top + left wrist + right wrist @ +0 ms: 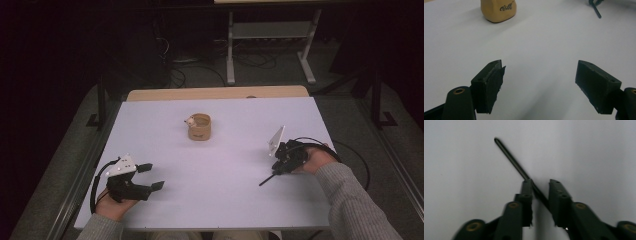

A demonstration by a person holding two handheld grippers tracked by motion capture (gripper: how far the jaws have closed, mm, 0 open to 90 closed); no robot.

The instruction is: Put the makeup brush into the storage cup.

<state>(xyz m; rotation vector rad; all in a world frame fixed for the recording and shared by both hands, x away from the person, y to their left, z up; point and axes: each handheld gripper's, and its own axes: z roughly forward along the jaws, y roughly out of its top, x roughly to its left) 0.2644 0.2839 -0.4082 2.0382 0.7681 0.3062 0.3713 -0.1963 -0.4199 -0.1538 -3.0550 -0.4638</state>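
Black rod [511,157] clamped between right gripper [541,195] jaws, long axis running forward-left past tips. Cup [199,126] ahead, well apart. Left gripper [539,82] jaws spread, empty, over worktop [225,165].

From my seat the high view is dim: the white table [215,165] catches soft, even overhead light while the floor around it sinks into near black. Shadows there are faint. In the right gripper view the near jaws blur and the thin black stick [511,157] smears slightly. The left gripper view looks crisp, with pale shadows.
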